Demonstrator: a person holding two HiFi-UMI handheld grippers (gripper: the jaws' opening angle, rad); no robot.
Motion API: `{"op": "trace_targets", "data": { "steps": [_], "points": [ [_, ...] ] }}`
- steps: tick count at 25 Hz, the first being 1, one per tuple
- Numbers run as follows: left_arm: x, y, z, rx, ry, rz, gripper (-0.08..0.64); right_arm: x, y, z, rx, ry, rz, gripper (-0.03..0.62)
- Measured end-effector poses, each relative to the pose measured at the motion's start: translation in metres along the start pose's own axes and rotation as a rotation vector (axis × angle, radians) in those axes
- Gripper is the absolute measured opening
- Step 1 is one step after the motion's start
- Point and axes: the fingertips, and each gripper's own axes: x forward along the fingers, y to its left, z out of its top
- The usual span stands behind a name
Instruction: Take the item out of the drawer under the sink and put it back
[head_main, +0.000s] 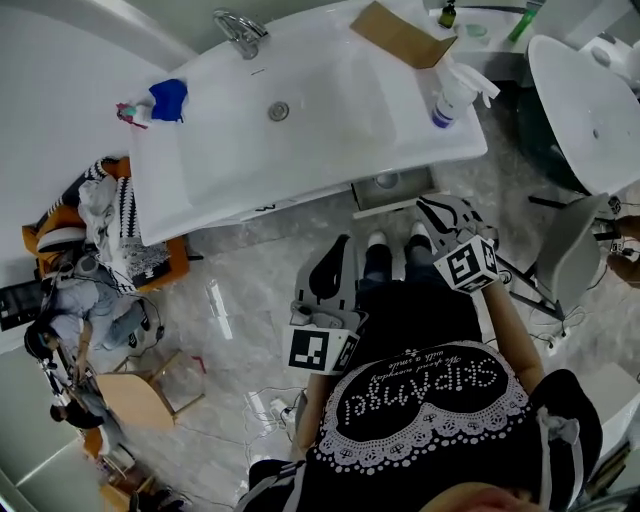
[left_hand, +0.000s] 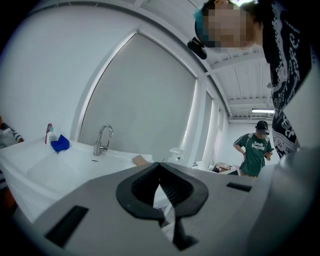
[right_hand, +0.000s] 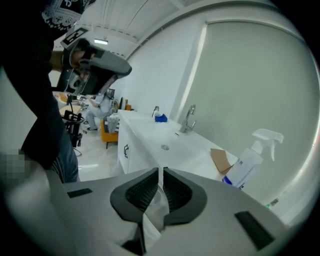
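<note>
Two grippers, both clenched. On the left gripper (left_hand: 160, 165) the fingers (left_hand: 142, 182) meet at the tips with nothing between them. The sink (left_hand: 50, 165) and tap (left_hand: 102, 140) lie beyond the fingertips, to their left. On the right gripper (right_hand: 161, 171) the fingers are closed to a hairline slit and grasp nothing identifiable. A pale rounded shape shows behind the slit, too blurred to name. Head view: the drawer (head_main: 383, 190) under the sink stands partly open just ahead of the right fingertips. A small round item (head_main: 388, 180) lies inside, mostly cut off by the counter edge. A spray bottle (head_main: 452, 92) stands on the counter beyond the right fingertips.
</note>
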Motion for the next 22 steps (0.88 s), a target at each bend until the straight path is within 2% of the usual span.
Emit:
{"op": "trace_targets", "data": {
  "steps": [8, 12, 18, 22],
  "points": [
    [-0.003, 0.006, -0.002, -0.011, 0.011, 0.086, 0.005, 0.056, 0.020, -0.049, -0.161, 0.123, 0.154, 0.035],
    [-0.009, 0.011, 0.000, -0.011, 0.000, 0.148, 0.005, 0.081, 0.028, -0.065, -0.199, 0.158, 0.228, 0.055],
    [-0.017, 0.011, 0.002, -0.017, -0.023, 0.249, 0.005, 0.114, 0.036, -0.099, -0.251, 0.237, 0.291, 0.057],
    [-0.020, 0.012, -0.006, -0.053, -0.001, 0.312, 0.005, 0.139, 0.045, -0.124, -0.253, 0.281, 0.331, 0.057]
  ]
}}
